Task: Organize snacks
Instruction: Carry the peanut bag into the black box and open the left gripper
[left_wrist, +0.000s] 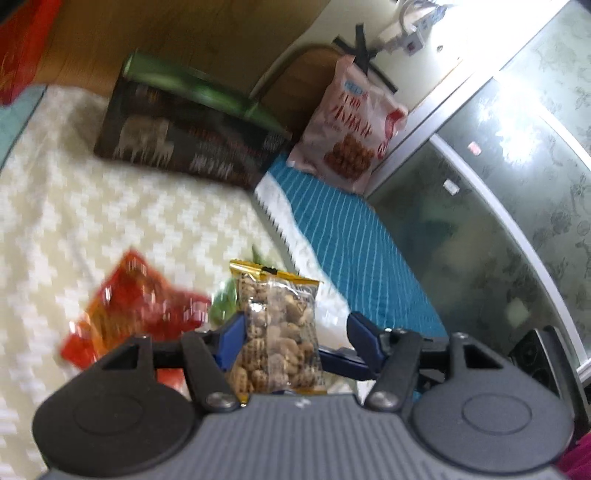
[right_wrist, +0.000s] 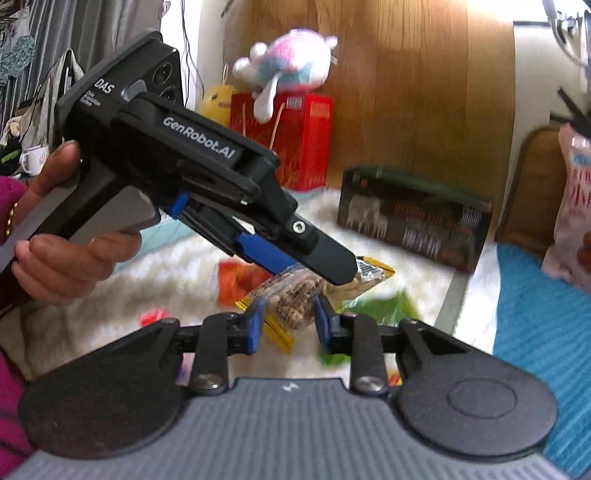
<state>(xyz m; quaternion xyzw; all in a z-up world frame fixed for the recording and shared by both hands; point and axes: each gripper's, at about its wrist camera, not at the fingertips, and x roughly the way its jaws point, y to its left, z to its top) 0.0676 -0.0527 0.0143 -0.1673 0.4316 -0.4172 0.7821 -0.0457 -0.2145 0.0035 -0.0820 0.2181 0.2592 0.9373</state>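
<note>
Left gripper (left_wrist: 295, 332): jaws set apart, the peanut packet (left_wrist: 279, 332) standing upright between them against the left finger; whether it was pinched could not be told.
Right gripper (right_wrist: 288, 325): jaws apart on either side of the same packet's lower end, contact unclear.
Peanut packet: clear with yellow ends, lifted above the cream patterned blanket (left_wrist: 110, 206).
Red packets (left_wrist: 136, 306): lying blurred on the blanket, just left of the peanuts.
Dark box (left_wrist: 184, 140): farther back.
Pink snack bag (left_wrist: 351, 122): upright on the teal cover (left_wrist: 354, 243).
</note>
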